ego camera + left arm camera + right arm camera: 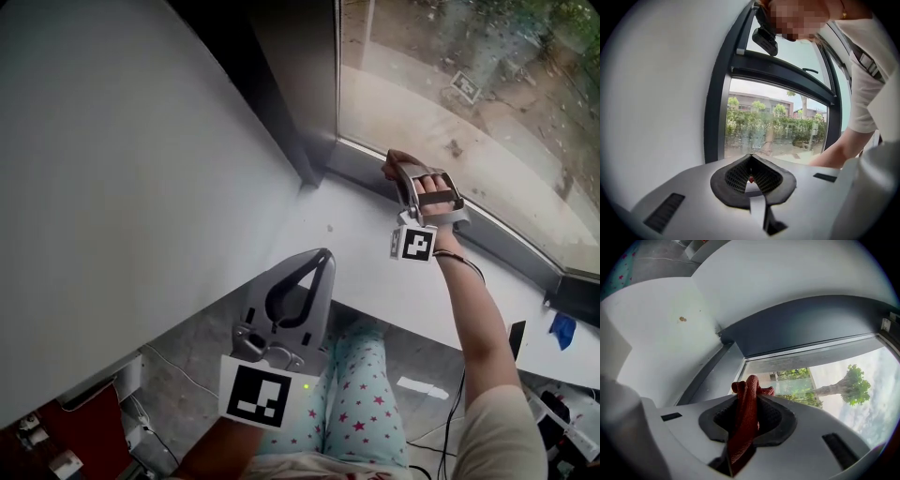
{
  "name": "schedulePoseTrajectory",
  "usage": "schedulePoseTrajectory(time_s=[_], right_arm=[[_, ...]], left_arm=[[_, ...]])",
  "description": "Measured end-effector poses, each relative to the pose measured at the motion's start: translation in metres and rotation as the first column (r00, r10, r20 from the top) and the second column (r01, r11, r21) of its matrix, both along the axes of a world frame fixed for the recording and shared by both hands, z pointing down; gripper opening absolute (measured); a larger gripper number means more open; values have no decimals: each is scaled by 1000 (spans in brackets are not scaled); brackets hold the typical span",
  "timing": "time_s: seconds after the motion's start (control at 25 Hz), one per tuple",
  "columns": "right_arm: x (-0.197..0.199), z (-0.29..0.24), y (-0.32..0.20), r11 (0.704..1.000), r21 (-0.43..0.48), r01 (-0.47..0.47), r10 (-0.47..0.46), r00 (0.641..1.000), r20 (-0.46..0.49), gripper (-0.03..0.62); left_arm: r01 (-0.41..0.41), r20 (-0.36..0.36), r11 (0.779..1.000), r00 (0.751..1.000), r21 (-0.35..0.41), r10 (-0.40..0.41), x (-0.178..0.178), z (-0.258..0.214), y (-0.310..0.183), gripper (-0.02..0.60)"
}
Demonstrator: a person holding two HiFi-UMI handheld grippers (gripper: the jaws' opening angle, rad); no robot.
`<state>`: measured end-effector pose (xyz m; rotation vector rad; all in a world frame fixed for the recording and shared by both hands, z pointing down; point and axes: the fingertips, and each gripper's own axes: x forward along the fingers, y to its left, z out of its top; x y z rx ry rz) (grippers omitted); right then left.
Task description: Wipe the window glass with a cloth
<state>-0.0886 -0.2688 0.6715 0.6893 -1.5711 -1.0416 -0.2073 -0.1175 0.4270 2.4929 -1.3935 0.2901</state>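
Observation:
My right gripper (396, 171) reaches to the dark lower window frame (506, 239), at the left corner of the window glass (469, 84). It is shut on a red cloth (745, 413) that bunches out past the jaw tips, close to the window glass (825, 385). In the head view the red cloth (397, 160) shows only as a dark tuft at the frame. My left gripper (317, 261) hangs low over the front edge of the white sill (366, 246), away from the pane. In its own view the left gripper (751, 159) is shut and holds nothing, facing the window glass (773, 126).
A white wall (112, 187) stands at the left and meets the frame in the corner. A blue object (562, 330) and a dark flat item (516, 339) lie at the sill's right end. The person's star-patterned trousers (361, 403) show below the sill.

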Motion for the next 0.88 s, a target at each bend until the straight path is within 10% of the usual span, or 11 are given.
schedulePoseTrajectory(time_s=[0.32,0.88], right_arm=[[15,40,19,985,-144,-91,86,995,-42,78],[22,-352,76,944,322,-75,13,982,191,81]], left_arm=[[-28,-8,1000,1000,4,28,-3,-8,3,21],[-201,-121,955,965,217,231,54,-162,10,21]])
